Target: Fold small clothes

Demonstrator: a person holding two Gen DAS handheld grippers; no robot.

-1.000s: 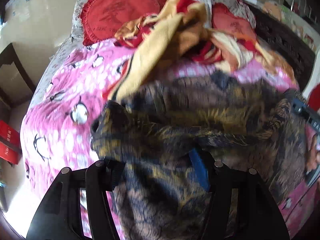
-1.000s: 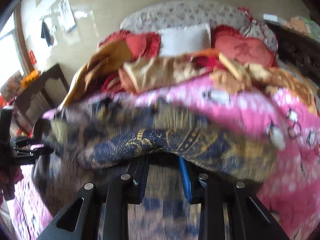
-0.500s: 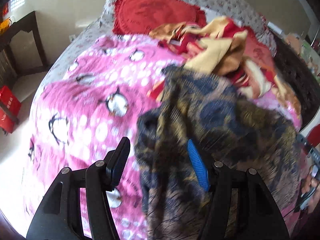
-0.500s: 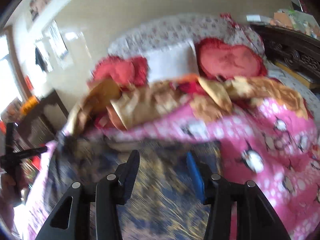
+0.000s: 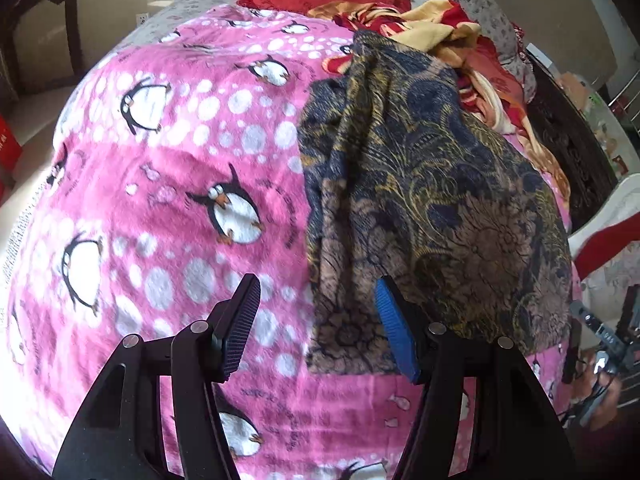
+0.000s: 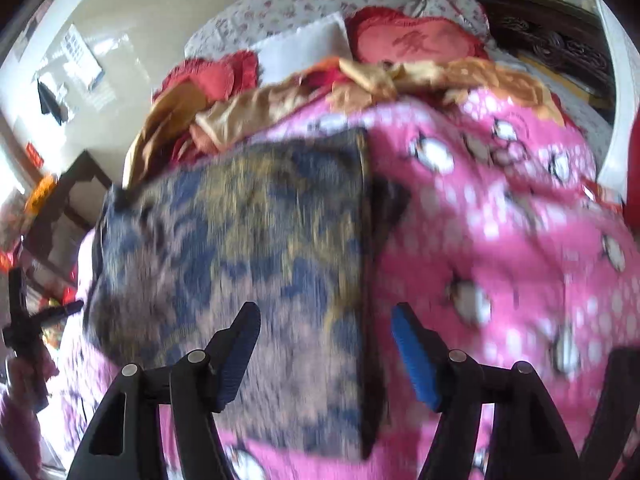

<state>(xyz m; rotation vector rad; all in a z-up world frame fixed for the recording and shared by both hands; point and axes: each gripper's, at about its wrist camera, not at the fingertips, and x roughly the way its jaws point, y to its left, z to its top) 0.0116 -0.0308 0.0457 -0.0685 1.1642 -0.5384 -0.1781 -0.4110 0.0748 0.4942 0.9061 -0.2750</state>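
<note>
Released since 1 second ago, patterned cloth (image 5: 432, 184) lies seemingly folded on pink blanket (image 5: 168, 168).

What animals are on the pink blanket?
Black-and-white penguins, among white dots, on the pink blanket. The left wrist view shows them best.

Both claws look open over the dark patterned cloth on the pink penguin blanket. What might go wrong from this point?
1. The patterned cloth lies bunched along its left edge, so a fold made now may lock in creases.
2. Its far end touches the red and yellow fabric pile; a pull there may drag that along.
3. The left claw and right claw hang over the plush penguin blanket, which a low grasp may pinch too.
</note>
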